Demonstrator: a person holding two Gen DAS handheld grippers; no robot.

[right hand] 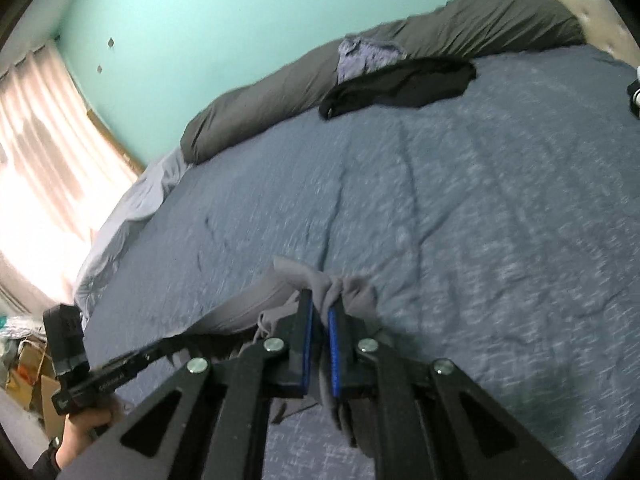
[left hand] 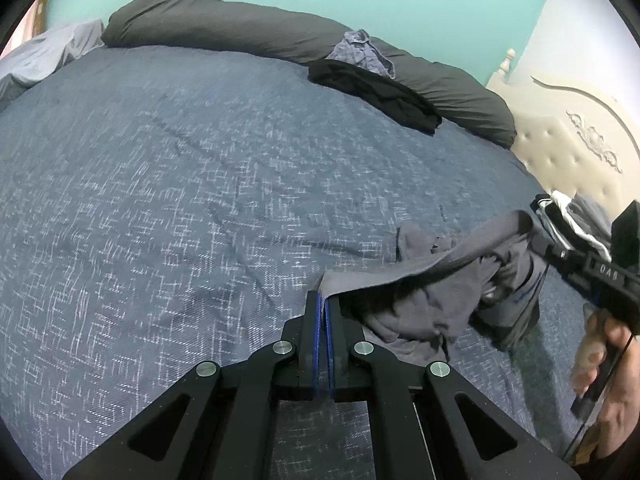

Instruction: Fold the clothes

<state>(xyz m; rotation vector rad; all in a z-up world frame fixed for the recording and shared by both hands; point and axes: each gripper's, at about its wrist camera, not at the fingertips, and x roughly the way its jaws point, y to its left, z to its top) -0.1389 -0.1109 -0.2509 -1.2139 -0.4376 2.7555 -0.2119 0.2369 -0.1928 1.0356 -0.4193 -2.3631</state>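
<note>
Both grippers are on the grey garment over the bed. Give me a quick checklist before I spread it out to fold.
1. Left gripper clamped on the grey garment edge: ok.
2. Right gripper clamped on a bunch of the garment: ok.
3. Garment lifted between the grippers: partly, the bulk droops onto the blue bedspread: not ok.
4. Garment free of twists: crumpled: not ok.
5. Bare bedspread ahead for laying it flat: ok.
6. Black clothes and the blue-grey shirt lie far off by the dark pillow: ok.
</note>
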